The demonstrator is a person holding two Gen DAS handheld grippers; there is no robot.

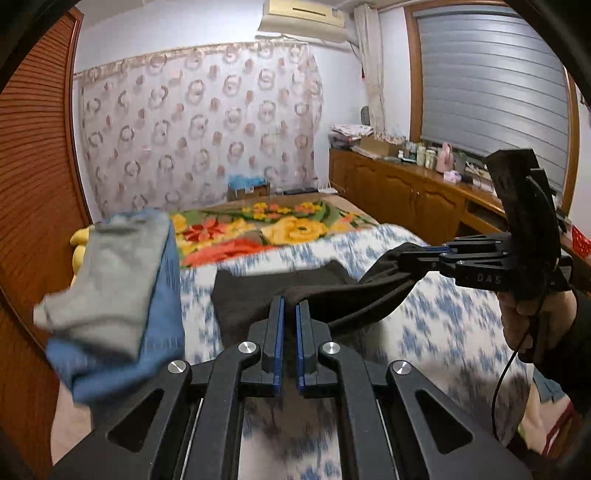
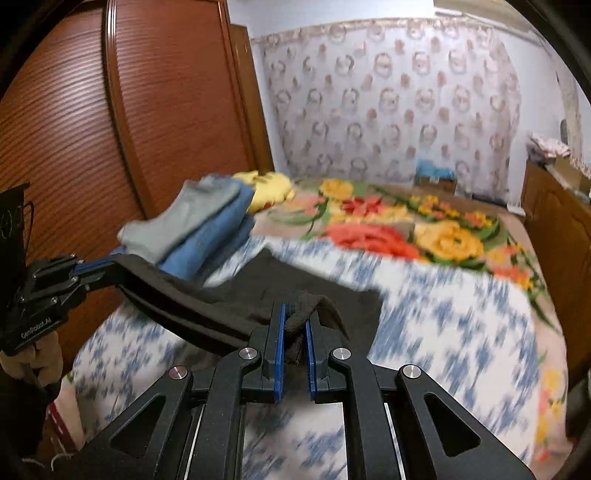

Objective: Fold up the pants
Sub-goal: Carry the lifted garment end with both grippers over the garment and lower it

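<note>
Count of items in view:

- Grippers: 2, the left gripper (image 1: 290,306) and the right gripper (image 2: 294,314).
- Black pants (image 1: 251,295): 1.
- Folded garments stacked at the bed's left edge: 2, one grey piece (image 1: 114,273) over one blue piece (image 1: 162,332) (blur may hide further layers).
- Yellow item (image 2: 267,186) beyond the stack: 1.
- Covers on the bed: 2, a blue-and-white sheet (image 2: 461,321) and a floral blanket (image 2: 406,225).
- Air conditioner (image 1: 304,16): 1.
- Bottles on the wooden counter (image 1: 421,192): too small to count.
</note>
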